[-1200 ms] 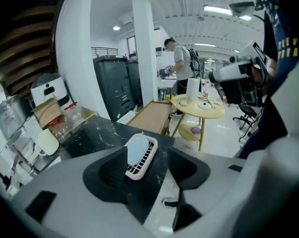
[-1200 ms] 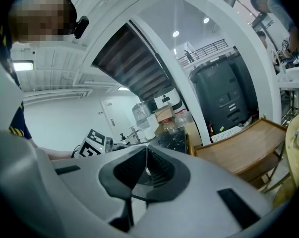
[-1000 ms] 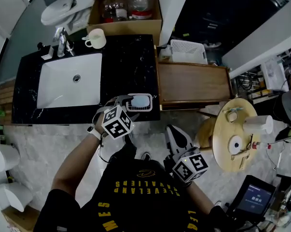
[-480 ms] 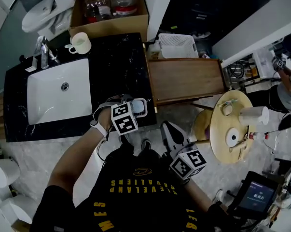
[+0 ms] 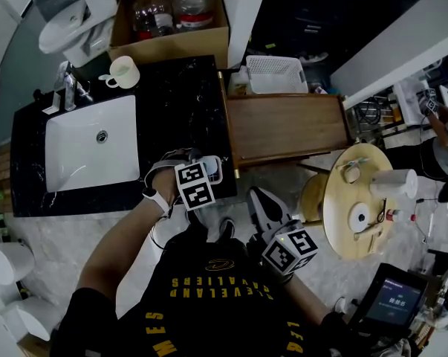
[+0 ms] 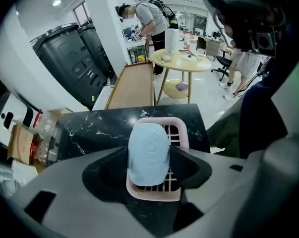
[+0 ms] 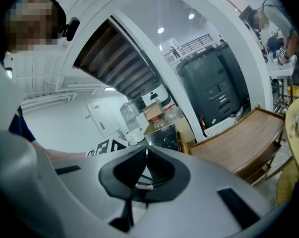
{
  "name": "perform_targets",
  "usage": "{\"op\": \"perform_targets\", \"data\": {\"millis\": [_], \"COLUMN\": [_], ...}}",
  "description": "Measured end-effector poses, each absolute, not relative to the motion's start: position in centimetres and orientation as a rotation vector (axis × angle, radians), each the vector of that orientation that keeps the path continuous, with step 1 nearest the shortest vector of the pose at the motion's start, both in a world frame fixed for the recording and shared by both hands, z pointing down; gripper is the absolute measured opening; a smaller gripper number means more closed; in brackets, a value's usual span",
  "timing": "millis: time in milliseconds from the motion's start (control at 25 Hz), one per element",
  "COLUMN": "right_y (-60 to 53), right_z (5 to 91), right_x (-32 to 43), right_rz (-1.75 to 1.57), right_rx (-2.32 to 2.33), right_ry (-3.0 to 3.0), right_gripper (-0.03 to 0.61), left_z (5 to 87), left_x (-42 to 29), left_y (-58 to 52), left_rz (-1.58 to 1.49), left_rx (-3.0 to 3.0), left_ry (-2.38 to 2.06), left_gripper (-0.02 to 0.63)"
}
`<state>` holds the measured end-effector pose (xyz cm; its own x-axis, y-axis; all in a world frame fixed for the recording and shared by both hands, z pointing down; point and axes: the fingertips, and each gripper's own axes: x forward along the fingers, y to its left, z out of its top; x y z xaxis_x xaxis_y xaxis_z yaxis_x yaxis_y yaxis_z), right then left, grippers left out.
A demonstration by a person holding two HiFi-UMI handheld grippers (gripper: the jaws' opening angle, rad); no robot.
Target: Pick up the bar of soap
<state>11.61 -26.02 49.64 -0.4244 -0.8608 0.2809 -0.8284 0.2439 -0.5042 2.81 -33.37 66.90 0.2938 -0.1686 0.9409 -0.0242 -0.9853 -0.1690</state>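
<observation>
**Soap in its dish, between the left jaws**

The bar of soap [image 6: 148,155] is a pale blue oval with rounded edges and a matte, faintly dimpled face. It lies lengthwise in a pink plastic soap dish [image 6: 185,133] with a rounded rim and a slotted grid floor. The left gripper [image 6: 149,168] stands over the dish with its jaws spread, one dark pad on each side of the bar. The right-hand pad is just beside the soap's edge and a hollow shows on the other side. The soap rests in the dish, not clamped.

The dish sits near the front right corner of a black countertop [image 5: 179,103], a glossy stone surface with thin white veins. A white rectangular sink [image 5: 90,143] is set into its left half. A chrome faucet [image 5: 66,88] stands behind the basin, and a cream mug [image 5: 123,71] is near the back edge. Behind the counter an open cardboard box [image 5: 171,47] holds clear plastic bottles.

To the right of the counter is a brown wooden table [image 5: 283,129] with a smooth, flat top, and a white perforated basket [image 5: 276,73] lies beyond it. Further right stands a round table [image 5: 361,199] of pale wood carrying small items.

The right gripper [image 7: 146,155] is held low near the person's body, well apart from the counter. Its jaws are pressed together at the tips with nothing between them.
</observation>
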Motion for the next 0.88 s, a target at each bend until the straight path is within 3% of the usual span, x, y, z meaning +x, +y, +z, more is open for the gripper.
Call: {"op": "perform_targets", "data": {"millis": [440,880], "right_y": [-25.4,-24.7], "right_z": [49.6,49.6], "right_x": [13.2,13.7], "right_rz": [-0.938,-0.933], "right_rx": [-1.631,-1.596], "right_ry": [2.4,2.422], "right_gripper": [0.018,0.018], "left_z": [66.0,61.4], "left_x": [2.5,1.1], "left_y": [-33.3,-35.3], "left_rz": [-1.672,-1.306], "left_rx": [-2.525,-2.934], "left_ry": [0.286,0.729], "left_gripper": [0.272,0.268]}}
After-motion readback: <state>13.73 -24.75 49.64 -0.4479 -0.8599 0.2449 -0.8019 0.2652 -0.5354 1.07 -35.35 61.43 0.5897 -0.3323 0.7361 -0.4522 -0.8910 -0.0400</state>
